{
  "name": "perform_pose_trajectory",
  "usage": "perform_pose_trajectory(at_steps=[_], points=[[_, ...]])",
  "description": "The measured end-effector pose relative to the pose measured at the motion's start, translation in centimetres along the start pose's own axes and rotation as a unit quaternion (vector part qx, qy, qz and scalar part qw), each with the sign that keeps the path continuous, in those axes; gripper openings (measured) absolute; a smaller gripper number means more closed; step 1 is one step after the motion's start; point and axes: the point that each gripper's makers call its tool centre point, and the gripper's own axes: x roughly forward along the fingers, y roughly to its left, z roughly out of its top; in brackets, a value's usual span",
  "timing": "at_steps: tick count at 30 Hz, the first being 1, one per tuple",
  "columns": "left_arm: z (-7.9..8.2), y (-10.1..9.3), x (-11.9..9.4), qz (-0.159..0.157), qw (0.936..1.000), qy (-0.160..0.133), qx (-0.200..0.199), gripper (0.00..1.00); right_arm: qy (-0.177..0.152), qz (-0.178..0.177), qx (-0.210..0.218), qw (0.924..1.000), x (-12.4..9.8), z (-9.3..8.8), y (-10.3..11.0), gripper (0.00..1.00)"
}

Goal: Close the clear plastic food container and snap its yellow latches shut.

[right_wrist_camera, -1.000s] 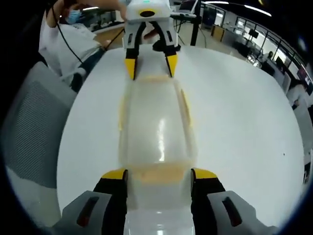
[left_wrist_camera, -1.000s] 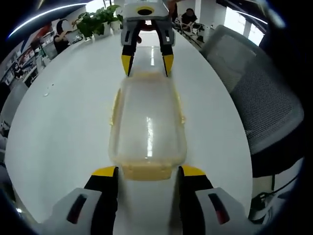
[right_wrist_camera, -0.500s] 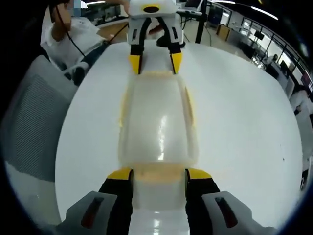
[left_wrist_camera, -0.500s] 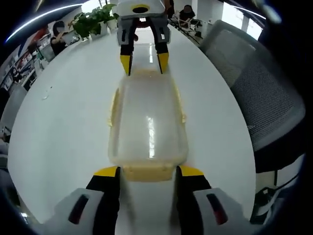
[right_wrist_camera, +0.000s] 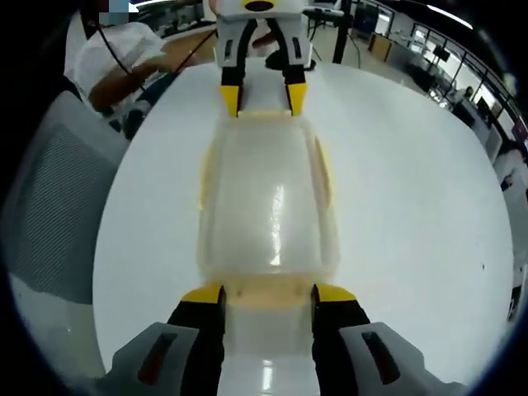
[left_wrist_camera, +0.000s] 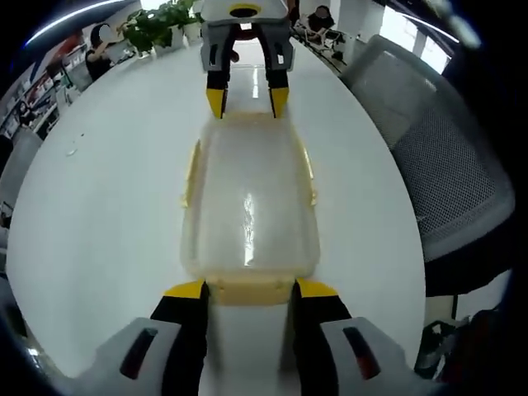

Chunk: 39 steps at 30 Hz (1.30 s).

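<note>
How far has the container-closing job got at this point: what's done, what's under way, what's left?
Done: the lid sits on the clear container on the white table. Under way: the left gripper and right gripper each have open jaws straddling a yellow end latch, one at each end. Left: the side latches appear to flare outward, so they probably still need snapping; whether the end latches have clicked can't be told.

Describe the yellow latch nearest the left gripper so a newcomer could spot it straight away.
On the white table lies the clear container. The end latch sits between the left gripper tips; unlike the thin side latches, it is a broad yellow band.
</note>
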Motion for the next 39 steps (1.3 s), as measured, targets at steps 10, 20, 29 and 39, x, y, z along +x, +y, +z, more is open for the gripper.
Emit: perform_pose_trajectory(at_steps=[10, 20, 29, 39], points=[[0.04, -0.03, 0.04, -0.002, 0.9998, 0.021, 0.0, 0.4, -0.008, 0.002, -0.009, 0.9999, -0.01, -0.15, -0.05, 0.4], [-0.03, -0.01, 0.04, 0.001, 0.9998, 0.018, -0.008, 0.39, 0.021, 0.001, -0.001, 0.9998, 0.11, -0.14, -0.24, 0.39], [0.1, 0.14, 0.03, -0.002, 0.9999, 0.012, -0.002, 0.39, 0.015, -0.002, 0.002, 0.9999, -0.07, -0.2, -0.14, 0.39], [-0.18, 0.22, -0.12, 0.003, 0.9997, 0.016, -0.019, 0.38, 0.018, -0.004, -0.002, 0.9998, -0.11, 0.1, -0.48, 0.39]])
